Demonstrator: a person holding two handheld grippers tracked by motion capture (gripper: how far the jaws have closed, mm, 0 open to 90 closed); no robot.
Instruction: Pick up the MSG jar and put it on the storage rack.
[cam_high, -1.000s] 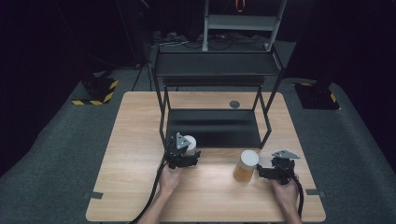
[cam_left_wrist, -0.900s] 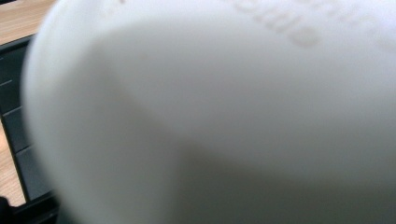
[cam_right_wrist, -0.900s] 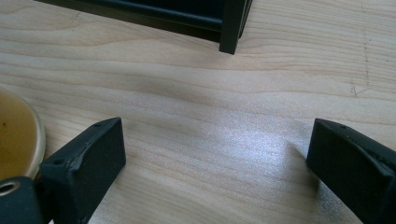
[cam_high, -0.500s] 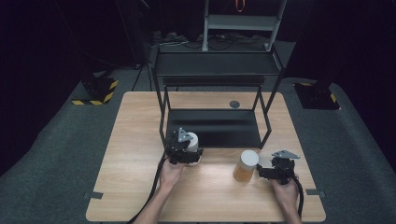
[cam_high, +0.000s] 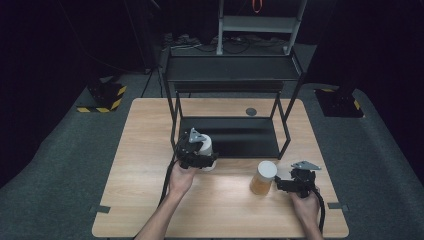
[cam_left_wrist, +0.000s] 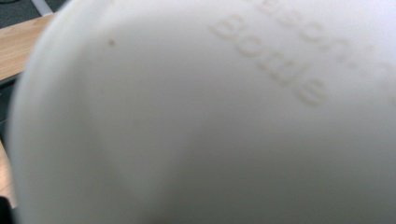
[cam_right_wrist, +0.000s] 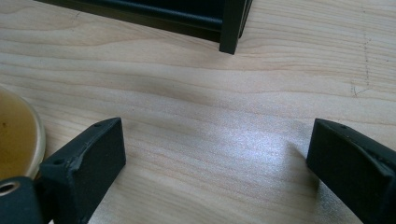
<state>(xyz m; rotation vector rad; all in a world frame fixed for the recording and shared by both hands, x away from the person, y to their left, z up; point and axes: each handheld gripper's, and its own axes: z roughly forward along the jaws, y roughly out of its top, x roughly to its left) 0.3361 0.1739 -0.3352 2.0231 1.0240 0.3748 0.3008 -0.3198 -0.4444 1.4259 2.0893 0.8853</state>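
My left gripper (cam_high: 202, 157) is shut on a white bottle (cam_high: 205, 146) and holds it above the table, just in front of the black rack's lower shelf (cam_high: 235, 136). Seen from the left gripper view, the white bottle (cam_left_wrist: 210, 121) is very close, with faint raised lettering on its side. An amber jar with a white lid (cam_high: 263, 177) stands on the table to the right. My right gripper (cam_high: 289, 177) rests beside that jar. In the right gripper view the right gripper (cam_right_wrist: 217, 142) is open over bare wood, with the amber jar (cam_right_wrist: 14, 135) at its left.
The two-tier black rack (cam_high: 172, 100) stands at the middle and back of the wooden table (cam_high: 140, 150); one of its front legs (cam_right_wrist: 232, 28) is just ahead of my right gripper. A small dark disc (cam_high: 251, 111) lies behind the rack.
My left gripper has risen with the white bottle and drifted slightly toward the rack. The right gripper and the amber jar have stayed put.
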